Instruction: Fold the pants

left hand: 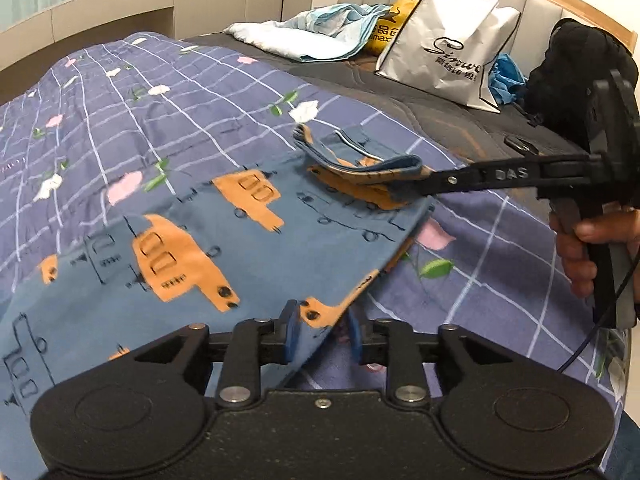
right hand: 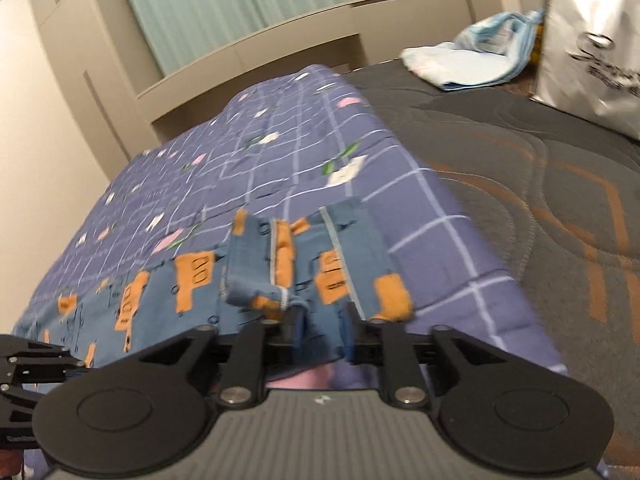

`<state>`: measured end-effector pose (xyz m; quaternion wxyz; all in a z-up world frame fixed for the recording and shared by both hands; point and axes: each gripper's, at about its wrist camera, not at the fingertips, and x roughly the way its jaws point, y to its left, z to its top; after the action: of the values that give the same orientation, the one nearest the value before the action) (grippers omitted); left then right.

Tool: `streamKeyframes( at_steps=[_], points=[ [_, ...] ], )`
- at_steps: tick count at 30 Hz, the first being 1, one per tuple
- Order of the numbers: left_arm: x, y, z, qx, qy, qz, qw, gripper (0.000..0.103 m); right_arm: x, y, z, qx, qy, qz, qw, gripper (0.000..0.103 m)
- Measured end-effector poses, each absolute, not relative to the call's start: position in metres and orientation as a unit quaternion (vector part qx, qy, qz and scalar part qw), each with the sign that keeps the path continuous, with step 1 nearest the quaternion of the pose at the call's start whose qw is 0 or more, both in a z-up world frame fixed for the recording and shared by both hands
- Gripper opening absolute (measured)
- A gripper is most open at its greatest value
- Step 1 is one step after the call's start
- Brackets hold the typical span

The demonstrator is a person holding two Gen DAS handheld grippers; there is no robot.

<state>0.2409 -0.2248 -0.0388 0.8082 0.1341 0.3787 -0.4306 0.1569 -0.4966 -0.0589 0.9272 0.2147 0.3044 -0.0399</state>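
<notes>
Blue cotton pants printed with orange vehicles (left hand: 168,240) lay on my checked quilt's near edge | left gripper (left hand: 322,330), right gripper (right hand: 322,330): jaws parted, cloth between | fold unfinished, hems bunched.

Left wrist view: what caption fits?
Two grippers, left and right, fold patterned pants on a quilt.

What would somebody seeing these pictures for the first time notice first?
Probably the blue pants with orange bus prints, spread over a purple checked quilt on the bed. Next, the right claw reaching in from the right with bunched pants fabric at its tips, while the left claw sits at the near edge with cloth between its fingers. Behind, a white shopping bag stands against the headboard.
</notes>
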Motion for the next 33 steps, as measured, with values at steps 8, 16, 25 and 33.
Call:
streamKeyframes(
  at_steps=[8, 16, 25, 33],
  points=[
    [0.283, -0.244, -0.017, 0.145, 0.358, -0.402, 0.830, 0.051, 0.135, -0.522, -0.067, 0.275, 0.285, -0.060, 0.917, 0.060],
    [0.297, -0.259, 0.011, 0.162, 0.318, -0.422, 0.833, 0.073, 0.120, -0.522, -0.048, 0.200, 0.275, -0.083, 0.937, 0.070],
    [0.343, -0.278, -0.033, 0.221, 0.366, -0.378, 0.821, 0.026, 0.190, -0.509, -0.043, 0.078, 0.309, -0.038, 0.947, 0.058],
    [0.343, -0.276, -0.025, 0.201, 0.327, -0.377, 0.843, 0.000, 0.205, -0.524, -0.061, 0.117, 0.330, -0.006, 0.937, 0.013]
  ],
)
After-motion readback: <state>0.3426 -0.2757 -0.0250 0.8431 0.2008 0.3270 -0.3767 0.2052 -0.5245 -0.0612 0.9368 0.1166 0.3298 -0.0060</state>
